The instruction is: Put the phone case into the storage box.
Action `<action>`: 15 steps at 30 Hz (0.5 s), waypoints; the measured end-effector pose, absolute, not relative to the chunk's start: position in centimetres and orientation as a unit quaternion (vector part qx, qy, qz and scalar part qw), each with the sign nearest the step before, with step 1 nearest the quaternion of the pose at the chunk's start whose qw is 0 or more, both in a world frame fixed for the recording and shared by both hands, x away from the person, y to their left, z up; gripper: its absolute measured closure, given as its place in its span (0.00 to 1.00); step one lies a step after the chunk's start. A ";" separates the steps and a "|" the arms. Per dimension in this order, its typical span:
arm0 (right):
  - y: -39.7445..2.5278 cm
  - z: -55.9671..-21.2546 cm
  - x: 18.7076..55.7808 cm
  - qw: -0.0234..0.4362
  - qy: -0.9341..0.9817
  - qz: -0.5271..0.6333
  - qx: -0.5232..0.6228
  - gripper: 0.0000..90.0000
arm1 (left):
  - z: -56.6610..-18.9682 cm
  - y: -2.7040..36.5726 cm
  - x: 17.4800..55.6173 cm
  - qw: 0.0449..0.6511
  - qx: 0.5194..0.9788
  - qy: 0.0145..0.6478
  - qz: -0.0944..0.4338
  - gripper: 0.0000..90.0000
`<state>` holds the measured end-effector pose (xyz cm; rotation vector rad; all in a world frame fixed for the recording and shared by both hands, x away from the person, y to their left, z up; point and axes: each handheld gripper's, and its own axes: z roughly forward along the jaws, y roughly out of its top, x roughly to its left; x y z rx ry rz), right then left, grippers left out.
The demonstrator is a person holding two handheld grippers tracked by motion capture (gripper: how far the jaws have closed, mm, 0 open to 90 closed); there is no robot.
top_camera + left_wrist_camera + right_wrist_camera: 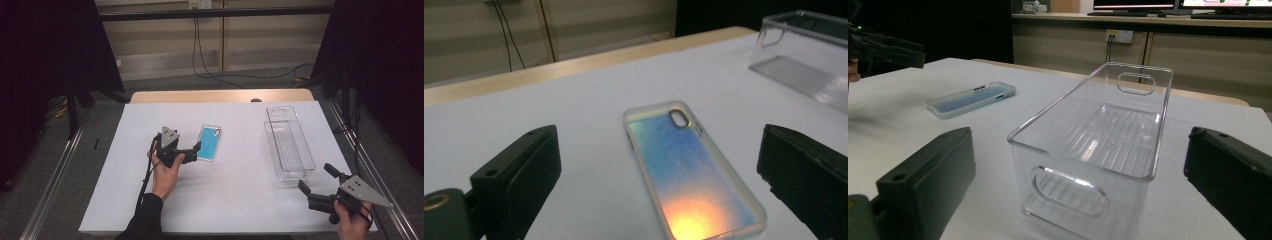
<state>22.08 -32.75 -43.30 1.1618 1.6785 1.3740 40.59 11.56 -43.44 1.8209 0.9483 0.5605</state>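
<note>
High view: left gripper point(196, 151) has its jaws spread wide and empty, just beside the near end of the phone case point(209, 142), which lies flat mid-table, long axis running near-to-far, camera cutout at the far end. To the right stands the clear bin point(289, 142), long axis likewise near-to-far. Right gripper point(316, 178) sits off its near end, jaws wide apart, holding nothing.

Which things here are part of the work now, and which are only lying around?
In the work:
- phone case, between the open left claw jaws
- clear bin, faced by the open right claw

Lying around:
- wall cables on the floor
- monitors on the far counter
</note>
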 end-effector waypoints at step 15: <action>-32.8 -43.3 22.1 0.331 0.646 0.526 0.443 0.00 | -42.8 9.6 43.3 0.422 0.821 0.353 0.154 0.11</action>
